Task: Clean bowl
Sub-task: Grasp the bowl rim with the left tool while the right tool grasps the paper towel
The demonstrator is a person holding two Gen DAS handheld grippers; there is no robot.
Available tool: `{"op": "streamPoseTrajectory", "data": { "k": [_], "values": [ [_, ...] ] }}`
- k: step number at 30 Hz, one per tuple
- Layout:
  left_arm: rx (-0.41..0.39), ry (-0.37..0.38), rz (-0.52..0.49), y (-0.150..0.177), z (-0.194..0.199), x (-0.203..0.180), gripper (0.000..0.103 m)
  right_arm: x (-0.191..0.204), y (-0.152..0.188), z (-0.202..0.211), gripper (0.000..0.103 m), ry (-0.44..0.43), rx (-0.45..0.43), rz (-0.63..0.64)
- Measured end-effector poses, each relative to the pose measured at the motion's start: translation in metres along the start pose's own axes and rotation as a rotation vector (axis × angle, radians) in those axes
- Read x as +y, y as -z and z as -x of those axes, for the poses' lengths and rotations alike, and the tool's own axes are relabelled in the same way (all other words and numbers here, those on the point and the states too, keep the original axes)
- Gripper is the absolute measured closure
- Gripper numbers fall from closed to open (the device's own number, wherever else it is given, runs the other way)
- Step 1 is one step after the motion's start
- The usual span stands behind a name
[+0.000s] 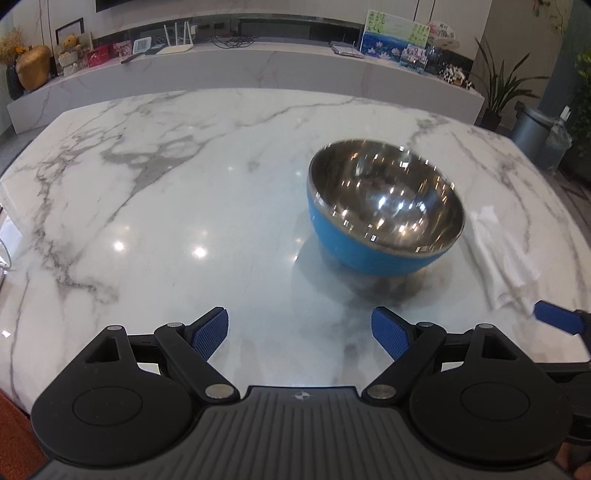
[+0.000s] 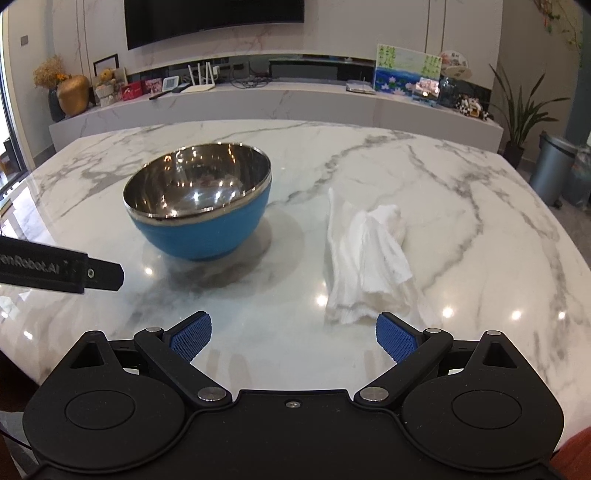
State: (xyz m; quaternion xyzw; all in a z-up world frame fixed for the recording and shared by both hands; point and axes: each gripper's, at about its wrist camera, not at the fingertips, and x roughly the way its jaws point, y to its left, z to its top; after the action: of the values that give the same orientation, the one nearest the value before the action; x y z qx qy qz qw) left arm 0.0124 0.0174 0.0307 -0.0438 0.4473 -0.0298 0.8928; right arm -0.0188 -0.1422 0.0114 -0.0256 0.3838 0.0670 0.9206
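Note:
A bowl, blue outside and shiny steel inside, stands upright on the white marble table. A crumpled white cloth lies on the table to the right of it. My left gripper hovers open in front of the bowl and a little to its left, with nothing between its blue pads. My right gripper is open too, its right pad just short of the cloth's near edge. One finger of the left gripper shows at the left of the right wrist view.
Beyond the table runs a long marble sideboard with a gold vase, frames, a router and pictures. A television hangs above it. A grey bin and a potted plant stand at the right.

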Motion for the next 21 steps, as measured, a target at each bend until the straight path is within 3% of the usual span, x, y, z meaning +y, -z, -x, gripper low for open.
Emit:
{"op": "streamPoseTrajectory", "data": {
  "k": [8,11,13,21],
  "values": [
    [-0.037,0.027,0.013,-0.027,0.004,0.001,0.018,-0.012,-0.021,-0.008,0.007,0.029,-0.019,0.002],
    [-0.035,0.052,0.044,-0.042,0.0,0.004,0.018,-0.015,-0.029,-0.017,0.016,0.053,-0.013,0.03],
    [-0.034,0.057,0.047,-0.049,-0.005,0.005,0.018,-0.016,-0.031,-0.025,0.016,0.075,0.005,0.048],
    [0.057,0.077,0.076,-0.063,-0.034,0.003,0.018,-0.035,-0.035,-0.048,0.016,0.108,0.056,-0.014]
  ]
}}
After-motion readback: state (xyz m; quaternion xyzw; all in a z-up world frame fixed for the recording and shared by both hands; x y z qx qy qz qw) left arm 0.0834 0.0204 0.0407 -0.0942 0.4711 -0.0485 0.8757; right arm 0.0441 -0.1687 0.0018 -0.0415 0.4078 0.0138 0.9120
